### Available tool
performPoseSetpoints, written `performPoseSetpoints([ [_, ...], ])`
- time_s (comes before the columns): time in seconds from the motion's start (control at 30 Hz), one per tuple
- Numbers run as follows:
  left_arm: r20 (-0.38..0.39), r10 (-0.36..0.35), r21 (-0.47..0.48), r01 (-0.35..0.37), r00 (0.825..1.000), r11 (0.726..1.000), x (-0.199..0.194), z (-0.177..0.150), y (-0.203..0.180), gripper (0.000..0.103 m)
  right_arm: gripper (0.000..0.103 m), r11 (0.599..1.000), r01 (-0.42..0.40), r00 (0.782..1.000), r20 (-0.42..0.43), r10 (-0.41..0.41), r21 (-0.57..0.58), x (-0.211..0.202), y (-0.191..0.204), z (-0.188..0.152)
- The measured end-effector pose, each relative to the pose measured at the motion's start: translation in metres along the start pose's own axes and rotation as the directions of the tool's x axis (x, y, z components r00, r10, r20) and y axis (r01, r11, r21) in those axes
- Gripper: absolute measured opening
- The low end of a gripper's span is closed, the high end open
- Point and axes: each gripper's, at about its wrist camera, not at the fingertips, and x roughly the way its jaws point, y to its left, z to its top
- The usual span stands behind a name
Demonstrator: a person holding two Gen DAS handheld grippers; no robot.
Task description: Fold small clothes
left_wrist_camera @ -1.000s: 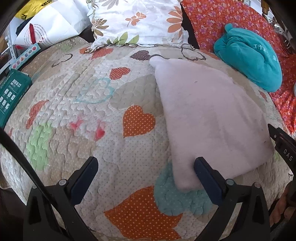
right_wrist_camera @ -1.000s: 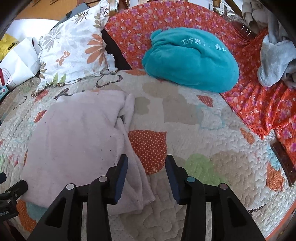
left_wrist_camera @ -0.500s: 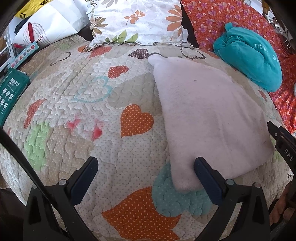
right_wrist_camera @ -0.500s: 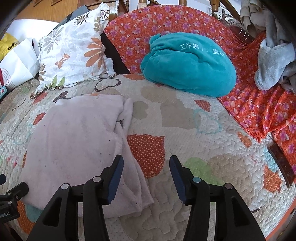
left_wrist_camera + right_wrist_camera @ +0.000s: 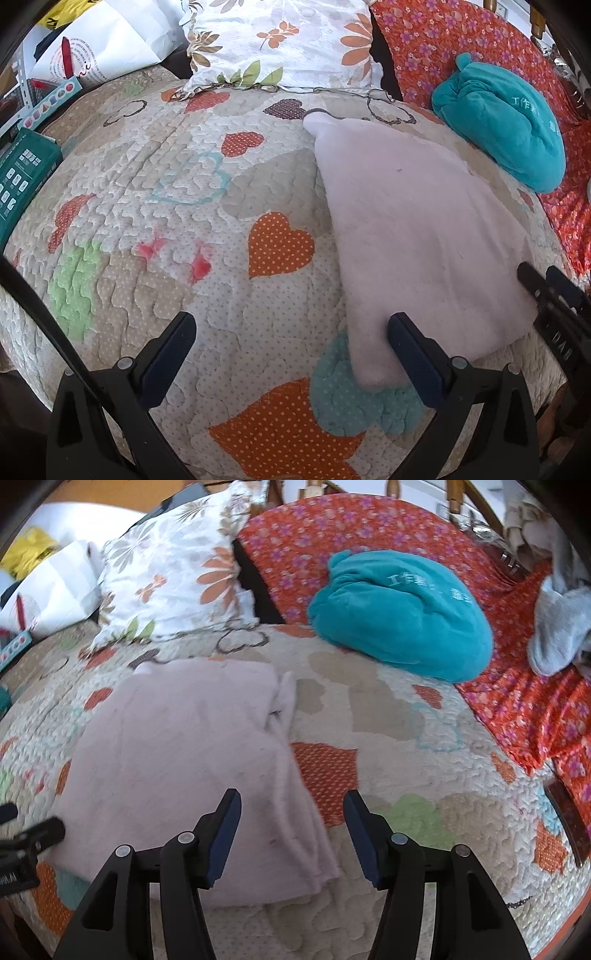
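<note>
A pale pink fleece garment [image 5: 413, 236] lies folded flat on the heart-patterned quilt [image 5: 184, 229]; it also shows in the right wrist view [image 5: 177, 753]. My left gripper [image 5: 291, 349] is open and empty, its right finger over the garment's near left corner. My right gripper [image 5: 291, 829] is open and empty, hovering above the garment's near right edge, where loose folds bunch up. The right gripper's tip shows at the right edge of the left wrist view [image 5: 554, 295].
A floral pillow [image 5: 280, 40] and a teal plush bundle [image 5: 399, 624] lie at the back on an orange flowered cover [image 5: 517, 701]. A green box [image 5: 22, 177] and white bag [image 5: 96, 48] sit at left. Grey clothes [image 5: 561, 635] are heaped at far right.
My right gripper has opened wider and lifted back a little from the garment. The left gripper has stayed nearly still and open. The garment has not moved.
</note>
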Motion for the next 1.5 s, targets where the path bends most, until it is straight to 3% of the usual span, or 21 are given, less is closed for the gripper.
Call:
performPoseSetpoints([
  [0.57, 0.024, 0.006, -0.030, -0.005, 1.000, 1.000, -0.006, 0.007, 0.013, 0.103, 0.067, 1.000, -0.009, 1.000, -0.028, 0.008, -0.021, 0.006, 0.006, -0.004],
  [1.03, 0.127, 0.028, 0.032, -0.032, 0.992, 0.999, -0.024, 0.008, 0.003, 0.103, 0.068, 1.000, -0.015, 0.999, -0.042, 0.014, -0.012, 0.010, 0.005, -0.004],
  [1.5, 0.123, 0.015, 0.028, -0.019, 0.992, 0.999, -0.024, 0.008, 0.006, 0.103, 0.069, 1.000, -0.017, 0.999, -0.041, 0.017, -0.005, 0.010, 0.004, -0.004],
])
